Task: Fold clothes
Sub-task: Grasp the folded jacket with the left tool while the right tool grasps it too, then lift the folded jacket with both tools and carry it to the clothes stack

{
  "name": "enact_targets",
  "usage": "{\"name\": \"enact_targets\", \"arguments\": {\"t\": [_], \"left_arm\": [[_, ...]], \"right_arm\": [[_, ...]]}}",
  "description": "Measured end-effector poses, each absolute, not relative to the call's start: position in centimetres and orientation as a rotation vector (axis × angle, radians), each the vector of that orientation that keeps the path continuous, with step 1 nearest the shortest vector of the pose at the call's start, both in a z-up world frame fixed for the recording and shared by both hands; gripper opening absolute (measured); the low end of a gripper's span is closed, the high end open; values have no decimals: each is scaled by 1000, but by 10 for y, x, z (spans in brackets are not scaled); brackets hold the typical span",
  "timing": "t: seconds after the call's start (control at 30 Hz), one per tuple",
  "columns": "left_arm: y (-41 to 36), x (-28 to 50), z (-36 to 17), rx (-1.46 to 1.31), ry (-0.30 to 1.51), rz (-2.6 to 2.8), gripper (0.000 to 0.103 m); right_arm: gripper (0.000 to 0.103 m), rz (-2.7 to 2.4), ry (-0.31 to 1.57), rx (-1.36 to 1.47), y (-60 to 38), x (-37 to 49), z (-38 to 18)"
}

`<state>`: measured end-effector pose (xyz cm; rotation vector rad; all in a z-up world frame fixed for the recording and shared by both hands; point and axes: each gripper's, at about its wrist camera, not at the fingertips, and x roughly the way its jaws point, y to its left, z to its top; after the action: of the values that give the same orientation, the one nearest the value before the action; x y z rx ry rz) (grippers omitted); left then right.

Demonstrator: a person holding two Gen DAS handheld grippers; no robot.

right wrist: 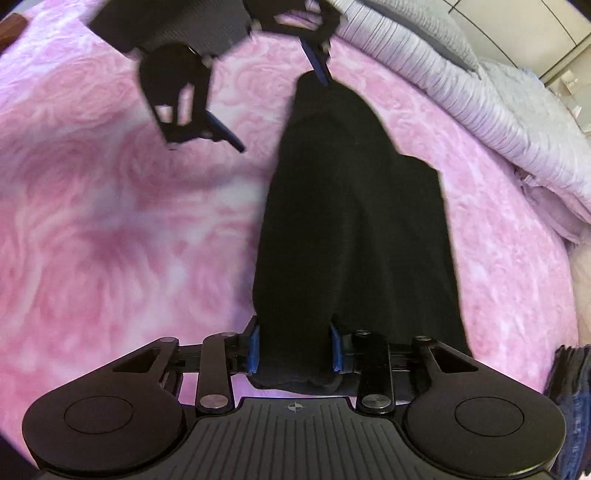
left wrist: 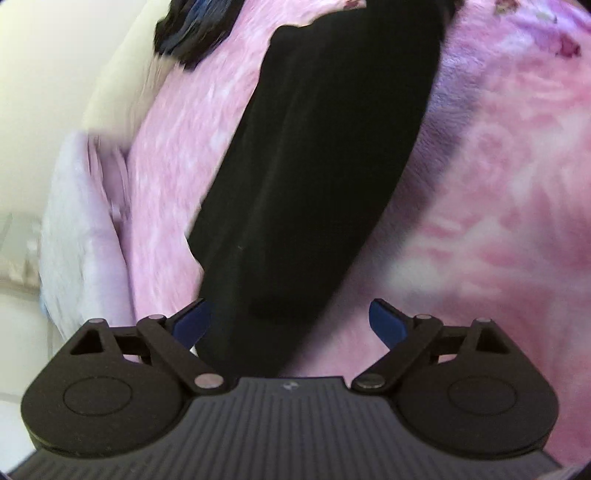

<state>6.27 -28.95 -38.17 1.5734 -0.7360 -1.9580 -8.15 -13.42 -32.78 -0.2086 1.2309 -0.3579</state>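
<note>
A long black garment lies stretched out on a pink rose-patterned blanket. In the right wrist view, my right gripper has its blue pads closed against the near end of the garment, and the cloth fills the gap between them. At the garment's far end my left gripper stands wide open, one finger touching the tip of the cloth. In the left wrist view, that end of the black garment reaches between the spread fingers of the left gripper, and neither pad presses on it.
Ribbed lilac-grey bedding is piled along the blanket's far right edge. A dark heap of clothes sits at the blanket's far end. Blue denim shows at the lower right. A pale quilt hangs off the bed's side.
</note>
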Motion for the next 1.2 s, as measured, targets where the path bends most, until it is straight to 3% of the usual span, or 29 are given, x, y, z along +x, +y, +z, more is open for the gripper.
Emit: {"name": "enact_targets", "arguments": {"t": [0.17, 0.23, 0.33, 0.43, 0.47, 0.67, 0.8, 0.9, 0.97, 1.03, 1.1, 1.2], "left_arm": [[-282, 35, -399, 1653, -832, -2029, 91], [-274, 24, -407, 1697, -856, -2061, 73], [-270, 15, -415, 1728, -821, -2050, 62], [-273, 20, -413, 1711, -757, -2070, 55], [-274, 21, -411, 1707, -743, -2081, 54], [-283, 22, -392, 1702, -638, -2149, 52], [-278, 23, -390, 1689, -620, -2147, 53], [-272, 20, -395, 1688, -665, -2113, 61], [-269, 18, -401, 1690, -723, -2086, 67], [-266, 15, -408, 1709, -815, -2055, 74], [-268, 10, -413, 1735, -889, -2021, 73], [-278, 3, -409, 1774, -848, -2016, 56]], "right_arm": [[35, -328, 1277, -267, -128, -148, -314], [35, -326, 1283, -302, -121, -166, -322], [39, -370, 1279, -374, -103, -171, -339], [49, -479, 1294, -411, -85, -161, -359], [57, -519, 1296, -413, -81, -157, -364], [74, -647, 1280, -475, -80, -125, -398], [74, -688, 1292, -531, -101, -112, -414], [73, -638, 1268, -479, -116, -117, -410], [51, -601, 1247, -463, -119, -125, -404], [46, -574, 1235, -442, -124, -130, -396], [42, -557, 1231, -401, -132, -130, -386], [39, -524, 1226, -353, -144, -126, -370]]}}
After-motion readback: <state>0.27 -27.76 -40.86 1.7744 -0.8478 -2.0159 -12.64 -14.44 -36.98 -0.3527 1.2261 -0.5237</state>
